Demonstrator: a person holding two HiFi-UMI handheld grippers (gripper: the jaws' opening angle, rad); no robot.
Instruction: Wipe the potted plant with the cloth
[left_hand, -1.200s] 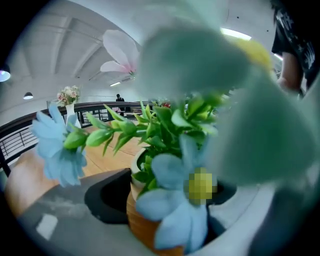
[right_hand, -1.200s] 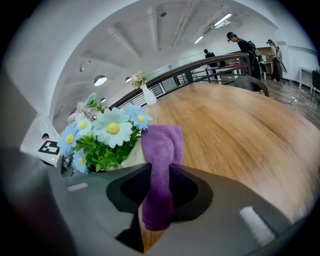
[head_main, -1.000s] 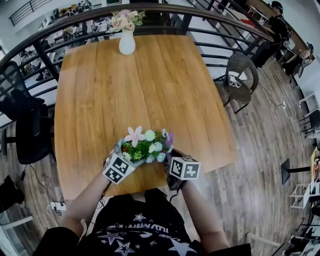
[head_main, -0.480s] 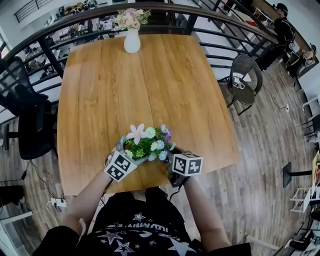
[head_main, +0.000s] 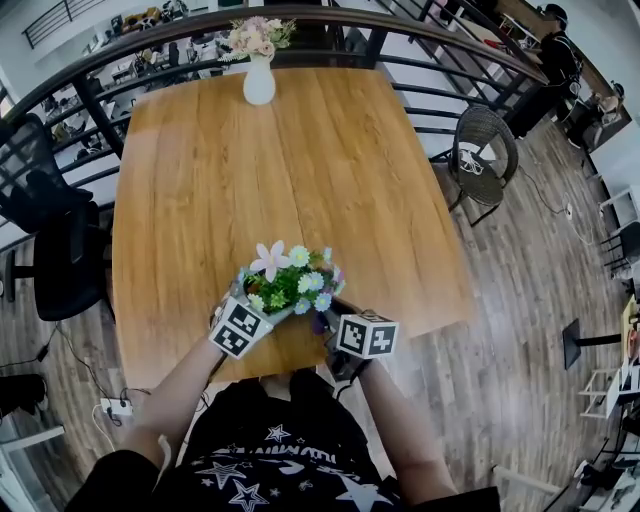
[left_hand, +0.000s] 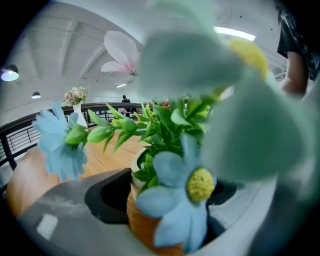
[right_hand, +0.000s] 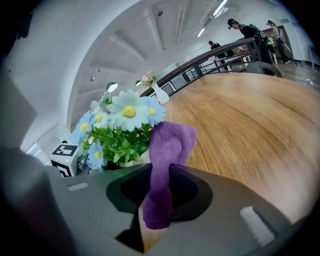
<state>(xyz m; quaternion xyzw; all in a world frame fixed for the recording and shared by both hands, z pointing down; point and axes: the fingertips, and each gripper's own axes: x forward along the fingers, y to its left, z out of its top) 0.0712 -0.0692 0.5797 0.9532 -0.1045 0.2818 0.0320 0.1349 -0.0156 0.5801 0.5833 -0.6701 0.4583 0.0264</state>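
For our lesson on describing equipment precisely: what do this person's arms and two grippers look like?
The left gripper and right gripper have smooth grey bodies, black-lined around the jaws. Each carries a white cube with black square markers. The person wears a black shirt printed with white stars; forearms are unsleeved.

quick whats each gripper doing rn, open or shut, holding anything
left gripper: closed on the potted plant, gripping its pot.
right gripper: closed on the purple cloth.

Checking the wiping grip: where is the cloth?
In the right gripper view, the cloth stands pinched in the right gripper, just right of the plant at the near edge of the table.
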